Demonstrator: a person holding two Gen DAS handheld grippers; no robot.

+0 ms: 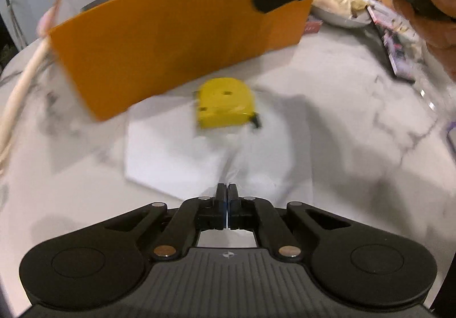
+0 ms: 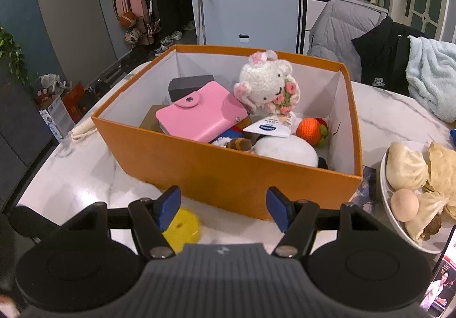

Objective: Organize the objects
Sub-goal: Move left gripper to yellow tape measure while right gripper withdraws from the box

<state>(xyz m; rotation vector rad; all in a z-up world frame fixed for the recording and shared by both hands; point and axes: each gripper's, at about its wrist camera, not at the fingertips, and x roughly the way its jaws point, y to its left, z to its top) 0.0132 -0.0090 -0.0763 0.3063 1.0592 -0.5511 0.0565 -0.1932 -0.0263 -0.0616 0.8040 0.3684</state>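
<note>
A yellow tape measure (image 1: 225, 103) lies on the marble table in front of the orange box (image 1: 171, 44), resting on a white hexagonal sheet (image 1: 171, 158). My left gripper (image 1: 227, 189) is shut and empty, short of the tape measure. My right gripper (image 2: 223, 208) is open and empty, just above the box's near wall; the tape measure (image 2: 183, 228) shows under its left finger. The orange box (image 2: 228, 175) holds a pink wallet (image 2: 199, 115), a white crochet bunny (image 2: 268, 84), an orange crochet ball (image 2: 312, 130) and other items. In the left wrist view, the right gripper passes overhead at top right.
A plate of steamed buns and an egg (image 2: 413, 184) stands right of the box. A phone (image 2: 440, 275) lies at the near right. A rope handle (image 2: 82, 128) hangs off the box's left side. Chairs with clothes (image 2: 379, 55) stand behind the table.
</note>
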